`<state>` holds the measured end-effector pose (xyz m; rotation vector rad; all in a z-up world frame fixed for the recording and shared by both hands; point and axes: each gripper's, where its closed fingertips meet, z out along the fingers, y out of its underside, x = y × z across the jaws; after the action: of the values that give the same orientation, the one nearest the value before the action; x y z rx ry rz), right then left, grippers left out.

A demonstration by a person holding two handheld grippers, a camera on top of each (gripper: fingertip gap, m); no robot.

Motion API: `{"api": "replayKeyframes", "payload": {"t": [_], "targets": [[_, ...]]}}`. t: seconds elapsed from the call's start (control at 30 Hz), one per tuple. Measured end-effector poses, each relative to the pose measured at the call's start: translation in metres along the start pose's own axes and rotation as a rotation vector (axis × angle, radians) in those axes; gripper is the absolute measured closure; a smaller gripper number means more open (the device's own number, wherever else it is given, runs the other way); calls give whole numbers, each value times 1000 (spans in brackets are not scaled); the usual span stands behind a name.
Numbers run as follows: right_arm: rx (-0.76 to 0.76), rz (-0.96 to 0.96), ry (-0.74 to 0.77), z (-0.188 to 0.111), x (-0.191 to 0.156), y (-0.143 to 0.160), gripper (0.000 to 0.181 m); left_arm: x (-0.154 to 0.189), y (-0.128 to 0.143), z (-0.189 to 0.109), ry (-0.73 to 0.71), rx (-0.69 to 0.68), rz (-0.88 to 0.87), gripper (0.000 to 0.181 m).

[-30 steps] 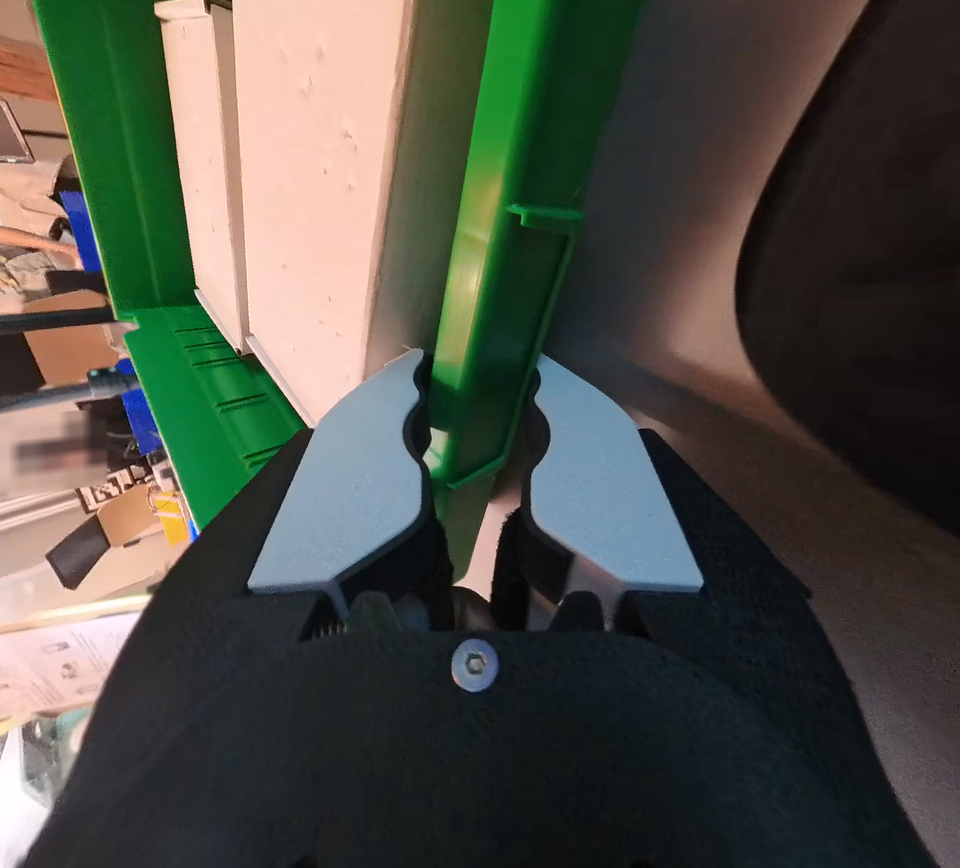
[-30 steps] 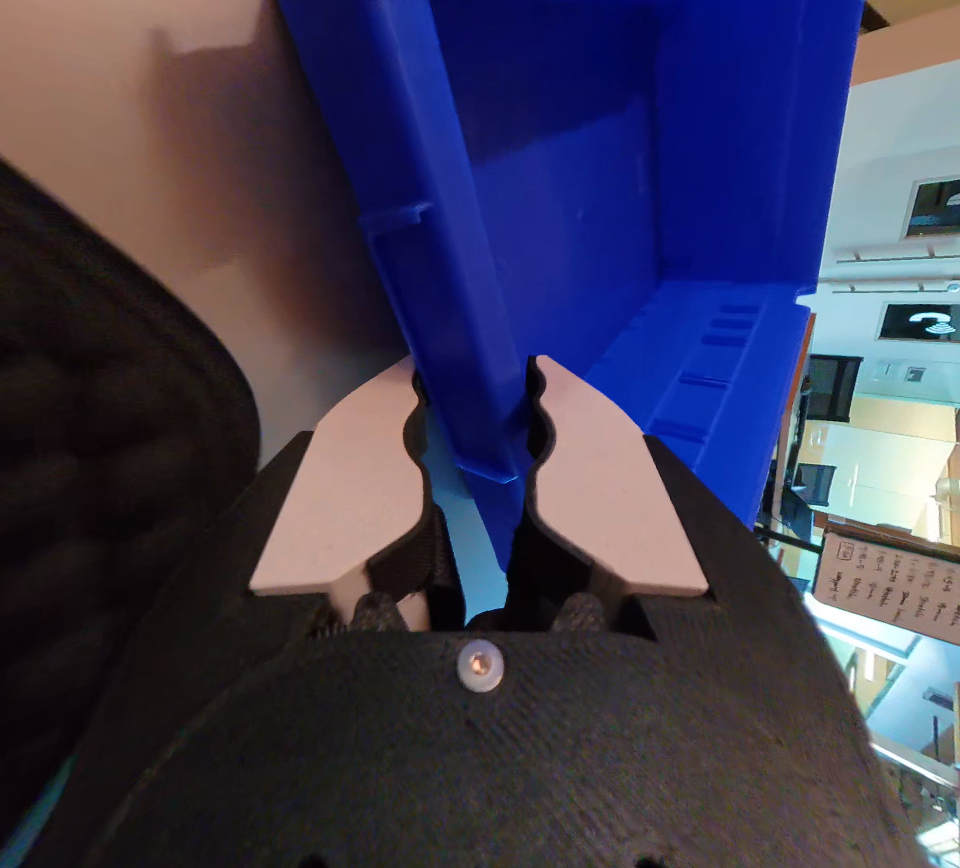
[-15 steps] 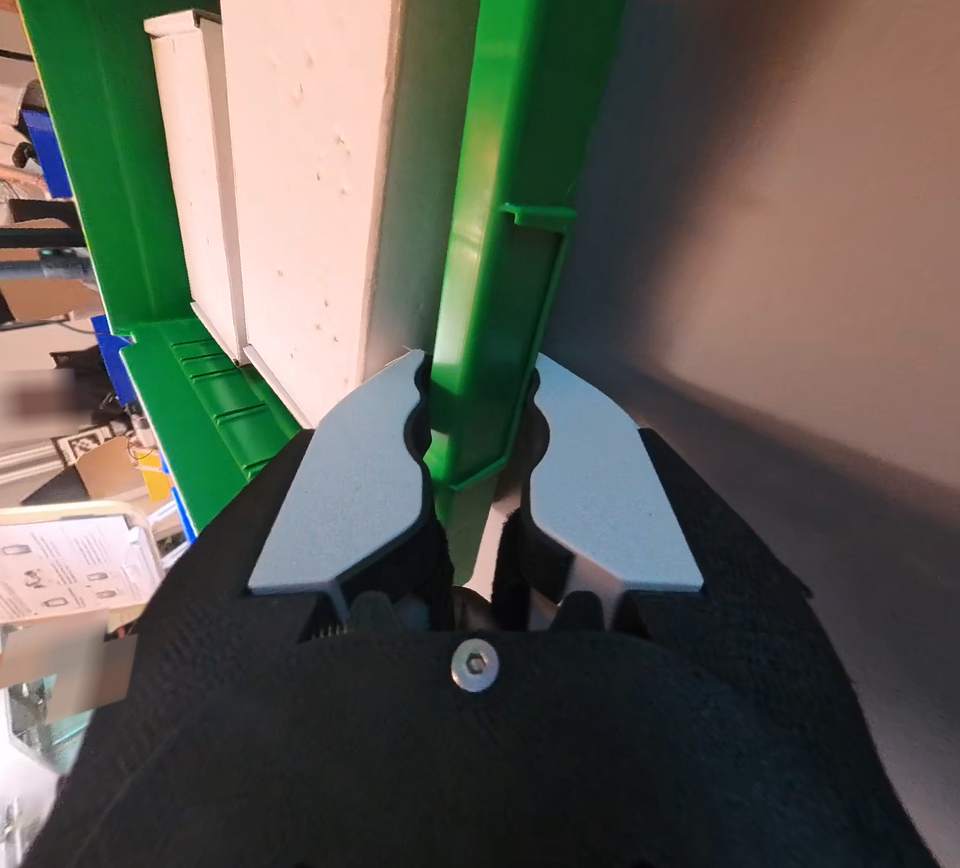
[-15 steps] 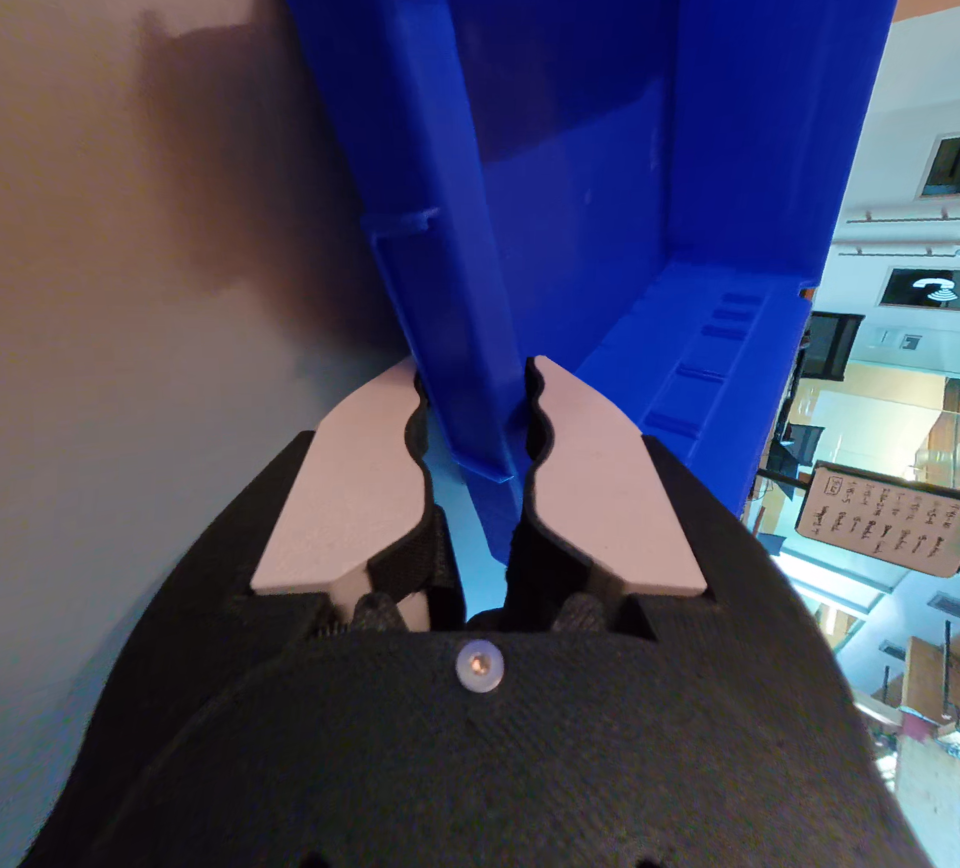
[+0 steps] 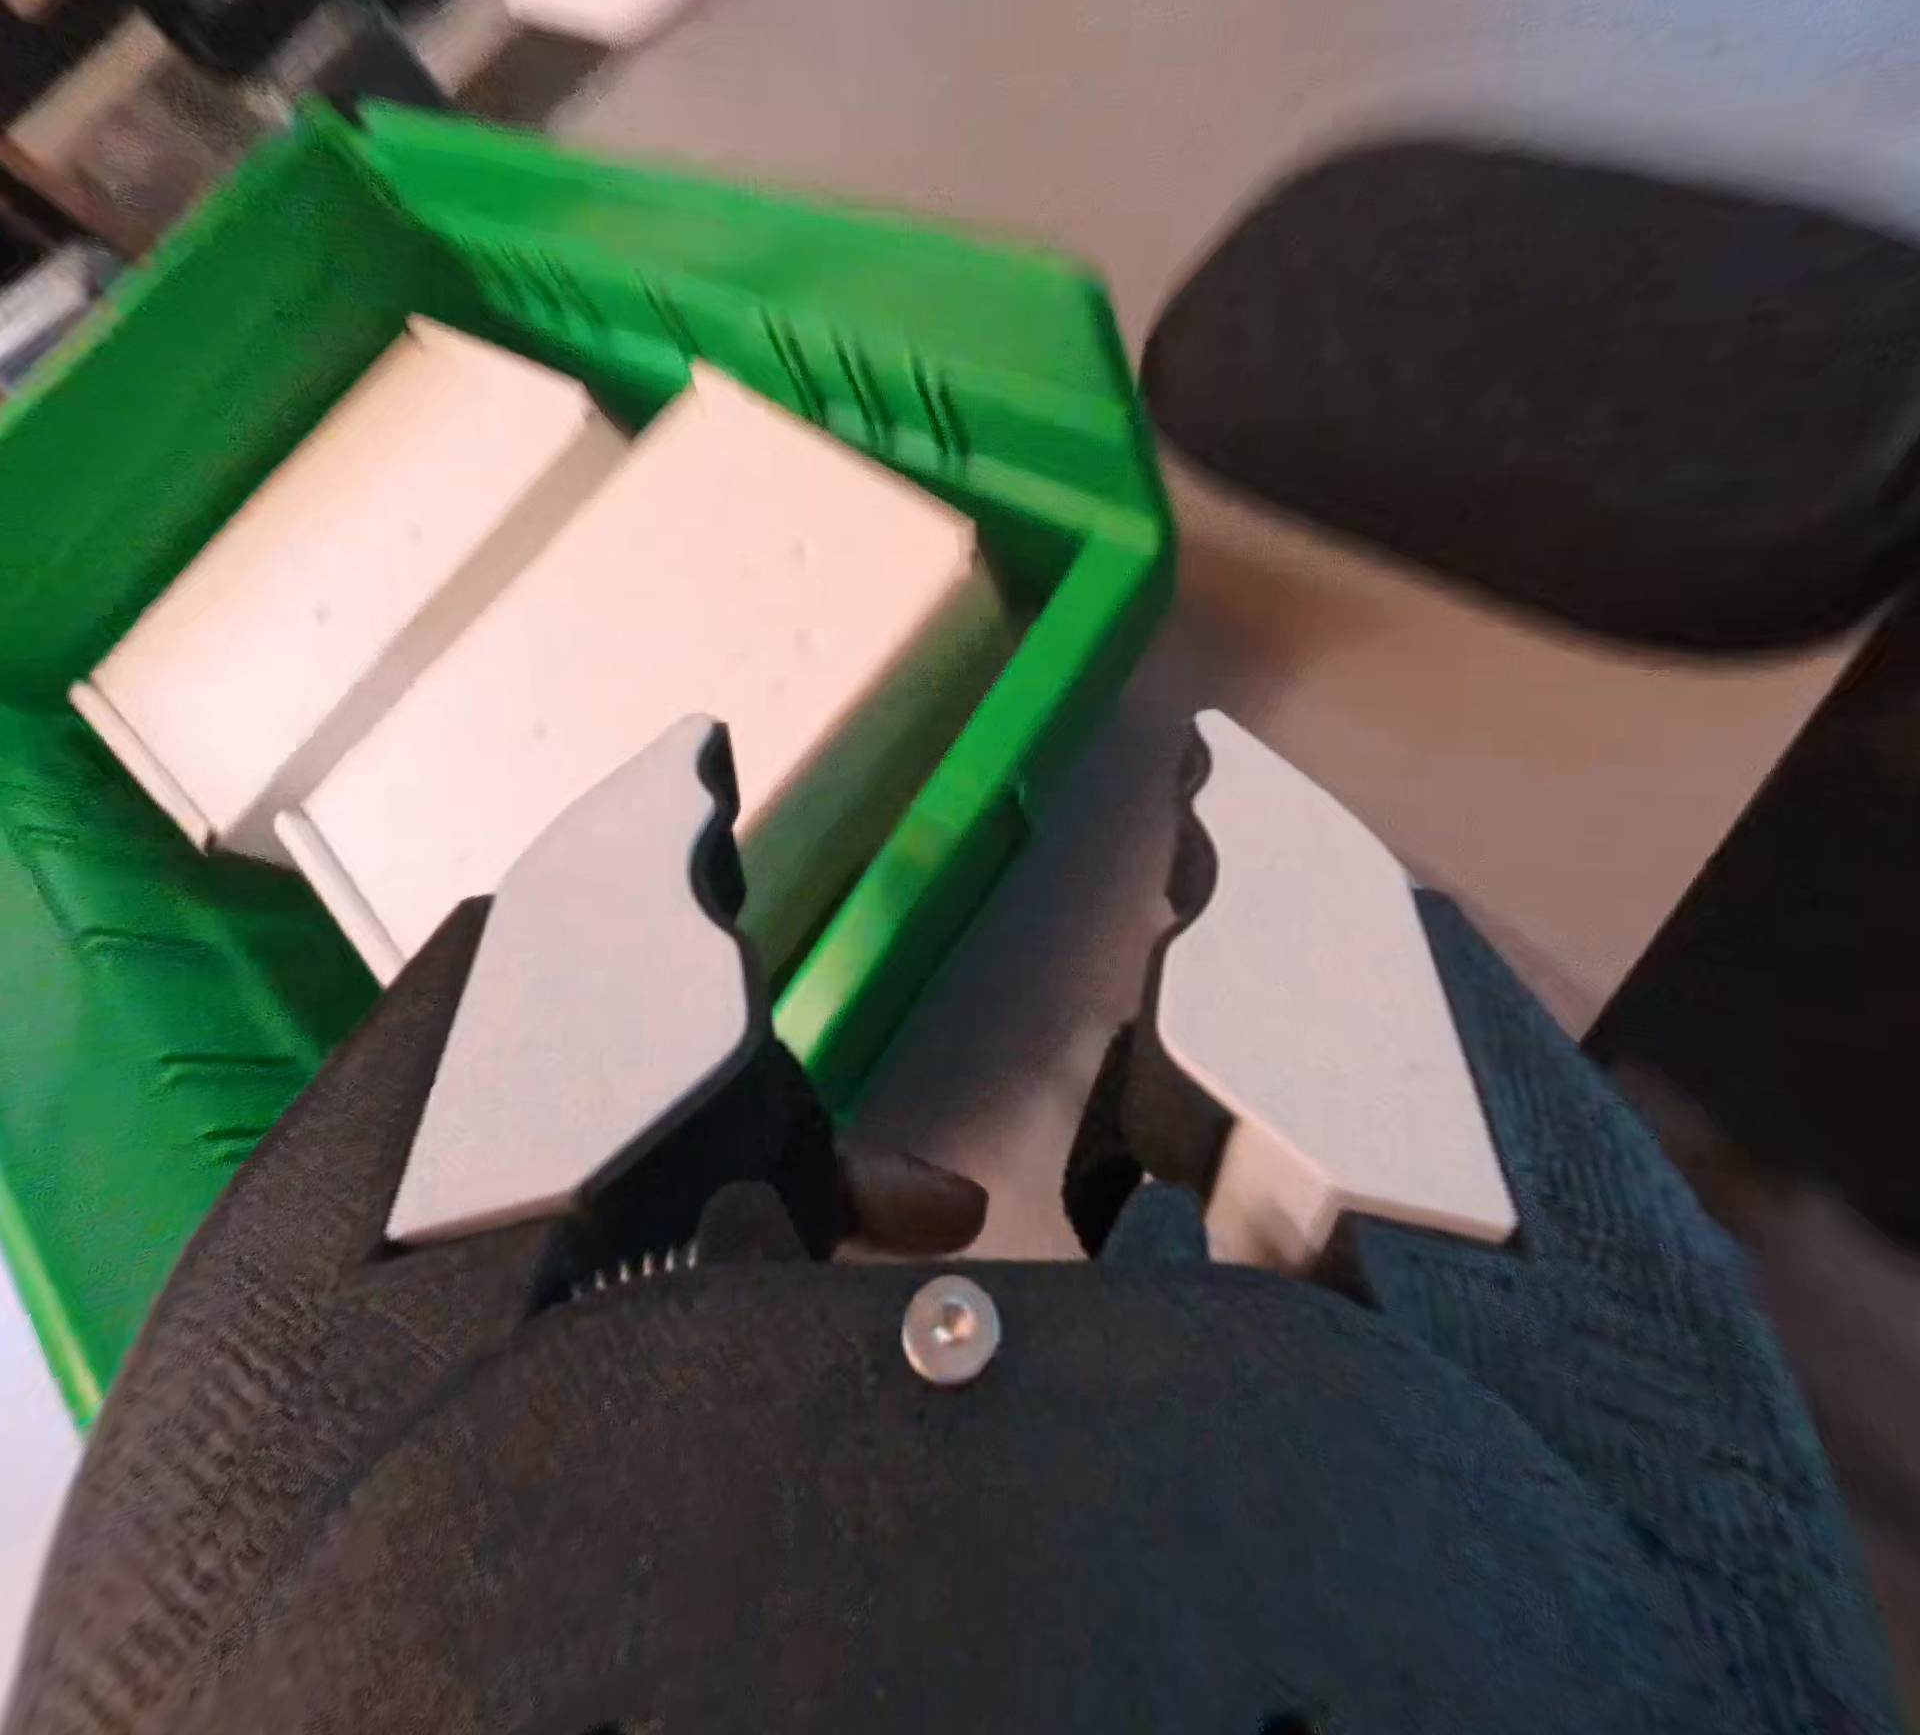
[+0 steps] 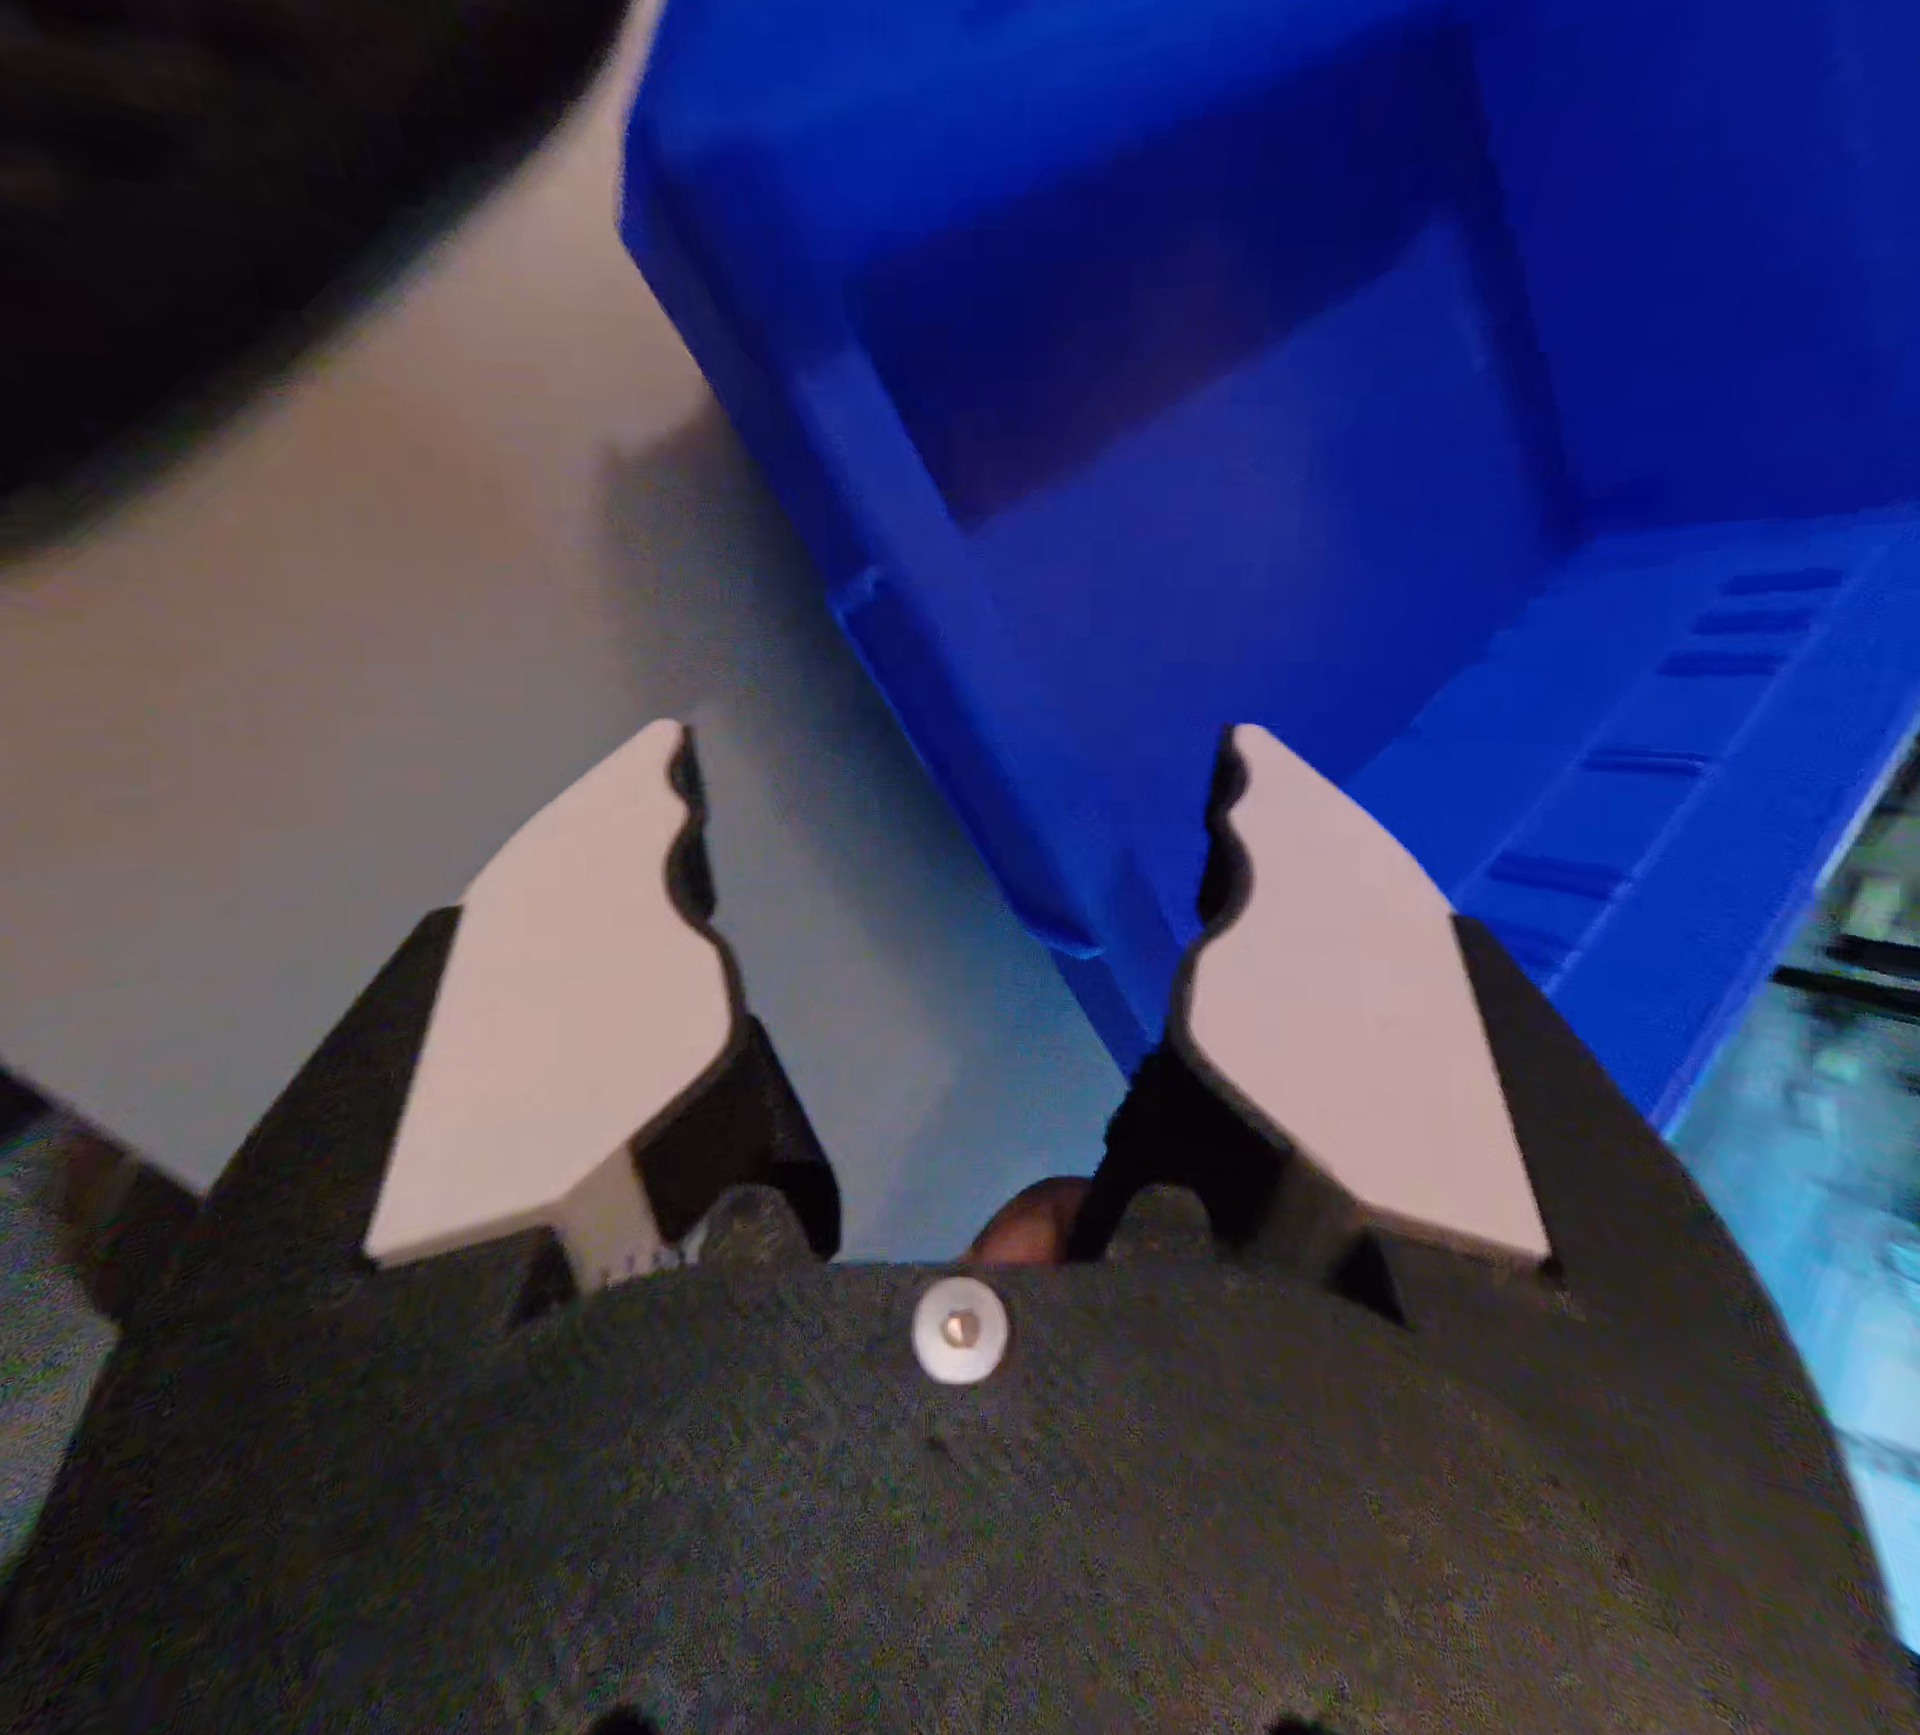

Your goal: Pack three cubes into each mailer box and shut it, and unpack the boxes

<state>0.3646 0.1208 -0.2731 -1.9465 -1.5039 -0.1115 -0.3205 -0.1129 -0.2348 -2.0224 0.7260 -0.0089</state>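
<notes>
In the left wrist view a green bin [image 5: 1081, 605] rests on the pale table and holds two shut white mailer boxes side by side, one [image 5: 665, 646] near its right wall and one [image 5: 343, 542] to the left. My left gripper [image 5: 961, 750] is open and empty, its jaws spread over the bin's right wall. In the right wrist view a blue bin [image 6: 1247, 397] stands on the table with nothing showing inside it. My right gripper [image 6: 956, 750] is open and empty, astride the bin's left wall. No cubes show.
A dark rounded chair seat [image 5: 1538, 397] lies beyond the table to the right of the green bin, and shows as a dark shape [image 6: 260, 75] at the upper left of the right wrist view. Blurred room clutter lies beyond the bins. Tip to tip, the grippers are about 75 cm apart.
Both grippers were shut on the bins' walls, holding them tilted up. Now both bins sit flat on the table and both grippers have opened and let go.
</notes>
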Motion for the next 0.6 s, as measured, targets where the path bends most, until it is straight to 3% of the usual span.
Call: {"api": "replayKeyframes", "payload": {"t": [0.1, 0.2, 0.3, 0.37, 0.43, 0.53, 0.6], "targets": [[249, 123, -80, -20, -3, -47, 60, -21, -56, -30, -52, 347, -177, 83], [676, 223, -125, -57, -4, -114, 40, -53, -99, -71, -161, 693, -322, 50], [1044, 235, -181, -95, -12, -168, 35, -73, -118, -92, -126, 827, -490, 37], [1139, 220, -229, -102, -24, -193, 35, -87, -123, -86, -126, 779, -499, 39], [1222, 172, -286, -104, -44, -218, 36, -103, -120, -62, -154, 594, -413, 73], [1219, 107, -349, -86, -72, -247, 35, -118, -94, -11, -81, 131, -258, 63], [1110, 93, -231, -59, -70, -257, 35, -126, -71, 14, -22, -163, -184, 52]]}}
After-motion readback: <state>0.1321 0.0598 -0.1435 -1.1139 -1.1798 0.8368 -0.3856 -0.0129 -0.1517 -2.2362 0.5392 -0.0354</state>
